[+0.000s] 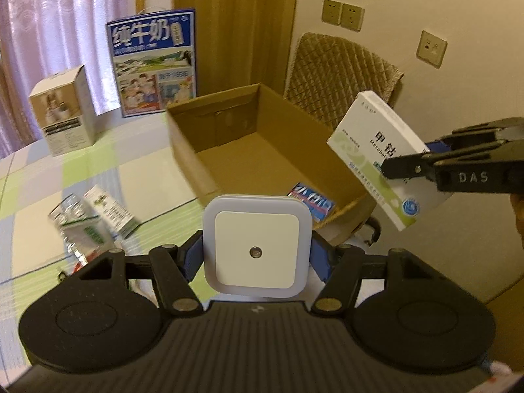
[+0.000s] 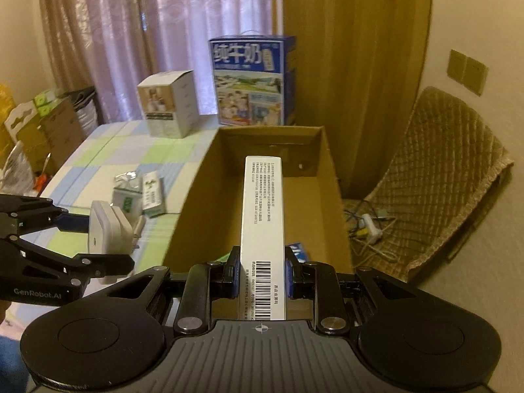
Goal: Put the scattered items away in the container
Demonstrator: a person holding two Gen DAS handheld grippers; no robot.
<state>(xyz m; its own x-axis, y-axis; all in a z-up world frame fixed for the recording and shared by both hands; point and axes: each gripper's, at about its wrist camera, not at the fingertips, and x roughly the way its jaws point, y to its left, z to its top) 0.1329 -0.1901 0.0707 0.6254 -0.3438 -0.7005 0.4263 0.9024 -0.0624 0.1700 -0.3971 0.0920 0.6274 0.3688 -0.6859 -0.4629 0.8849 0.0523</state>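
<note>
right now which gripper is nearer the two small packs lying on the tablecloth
Left. The left gripper, holding the night light, is over the table beside the packs. The right gripper, holding the medicine box, is over the cardboard box, farther away.

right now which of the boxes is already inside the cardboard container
Only the small blue packet, lying flat on the floor of the cardboard container near its front corner. The white medicine box is in the right hand-held gripper.
</note>
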